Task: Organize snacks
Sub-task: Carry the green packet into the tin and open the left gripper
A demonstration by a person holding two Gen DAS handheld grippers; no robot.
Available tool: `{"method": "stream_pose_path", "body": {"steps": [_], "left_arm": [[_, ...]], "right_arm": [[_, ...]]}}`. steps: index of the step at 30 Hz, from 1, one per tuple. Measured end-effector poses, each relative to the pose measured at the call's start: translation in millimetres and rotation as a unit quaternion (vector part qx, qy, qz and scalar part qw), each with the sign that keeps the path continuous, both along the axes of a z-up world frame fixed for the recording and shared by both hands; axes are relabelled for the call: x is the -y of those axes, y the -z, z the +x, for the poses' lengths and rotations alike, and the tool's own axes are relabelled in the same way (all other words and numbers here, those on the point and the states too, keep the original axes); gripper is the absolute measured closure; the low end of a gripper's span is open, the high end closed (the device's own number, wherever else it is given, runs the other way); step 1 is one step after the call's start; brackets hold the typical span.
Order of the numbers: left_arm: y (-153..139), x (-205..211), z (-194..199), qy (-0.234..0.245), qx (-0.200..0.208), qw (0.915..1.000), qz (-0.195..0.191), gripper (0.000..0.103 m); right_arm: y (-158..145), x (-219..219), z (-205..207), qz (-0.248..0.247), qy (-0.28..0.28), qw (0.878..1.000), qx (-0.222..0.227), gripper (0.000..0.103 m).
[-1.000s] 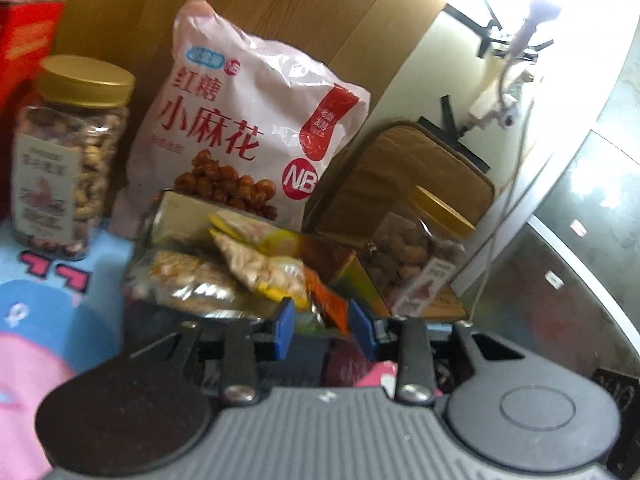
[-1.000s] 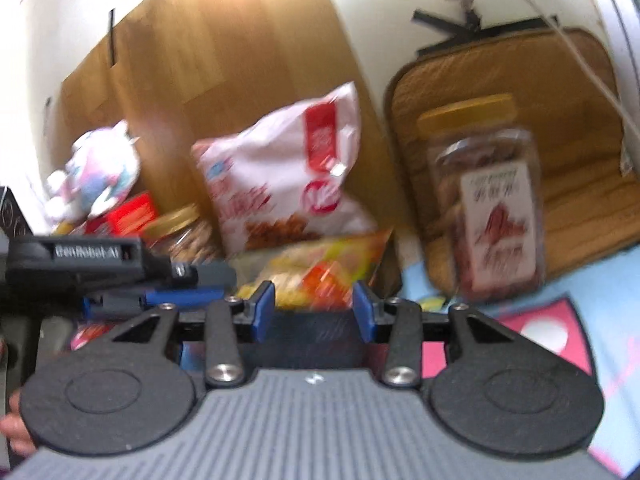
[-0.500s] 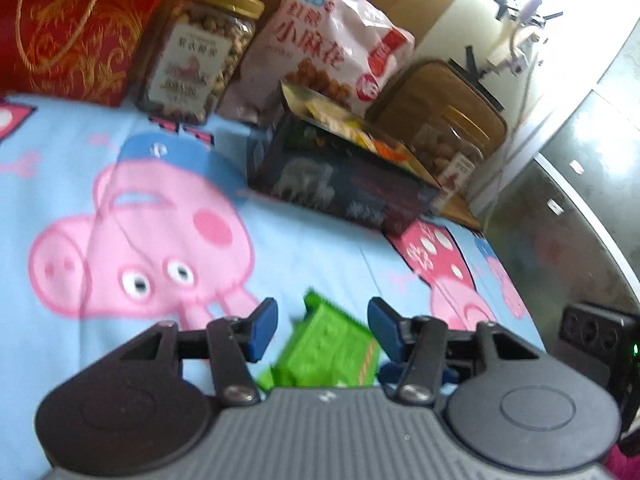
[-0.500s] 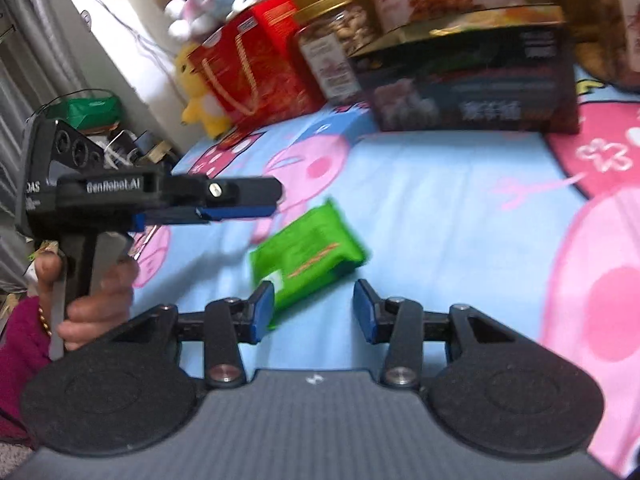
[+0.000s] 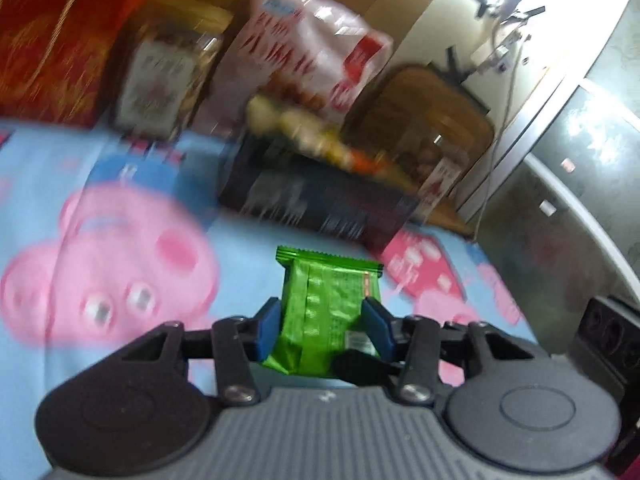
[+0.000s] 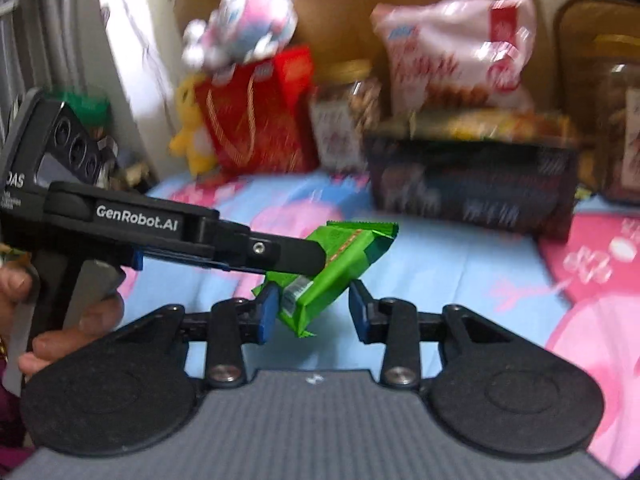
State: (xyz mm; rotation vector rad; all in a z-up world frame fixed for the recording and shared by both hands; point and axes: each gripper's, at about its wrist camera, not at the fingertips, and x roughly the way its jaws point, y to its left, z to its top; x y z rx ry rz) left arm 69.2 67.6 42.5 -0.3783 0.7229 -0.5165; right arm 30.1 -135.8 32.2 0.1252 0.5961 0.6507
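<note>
The jaws of the left gripper (image 5: pixel 322 328) are closing on a green snack packet (image 5: pixel 326 312), both blue pads pressing its sides and holding it above the cartoon sheet (image 5: pixel 100 240) with its crimped end pointing to 12 o'clock. In the right wrist view the same gripper (image 6: pixel 316 258) is reaching in from 9 o'clock, carried by a hand (image 6: pixel 76 320), with the packet (image 6: pixel 344 258) tilting up toward 1 o'clock. The jaws of the right gripper (image 6: pixel 312 312) are also closing, about a third open; the packet's lower end is hanging between them, and I cannot tell whether the left pad is touching it, while the right pad is standing clear.

Farther off, running from 10 to 2 o'clock in the left view, a red gift bag (image 5: pixel 52 40), a nut jar (image 5: pixel 168 68), a pink-and-white snack bag (image 5: pixel 312 44) and a dark box (image 5: pixel 320 204) filled with snacks are standing, all blurred. The box is lying at 12 o'clock from the packet, well apart.
</note>
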Motion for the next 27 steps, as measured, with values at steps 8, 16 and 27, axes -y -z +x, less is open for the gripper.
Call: {"method": "stream_pose_path", "body": {"steps": [8,16,27], "left_arm": [[-52,49,82,0.014,0.054,0.9984,0.013,0.059],[-39,86,162,0.015,0.032,0.9990,0.026,0.060],[-41,86,146,-0.044,0.065,0.9940,0.077,0.060]], "right_arm": [[-37,37,68,0.026,0.068,0.995,0.067,0.062],[-25,64,142,0.021,0.129,0.990,0.052,0.062],[-17,78,126,0.026,0.183,0.980,0.068,0.059]]}}
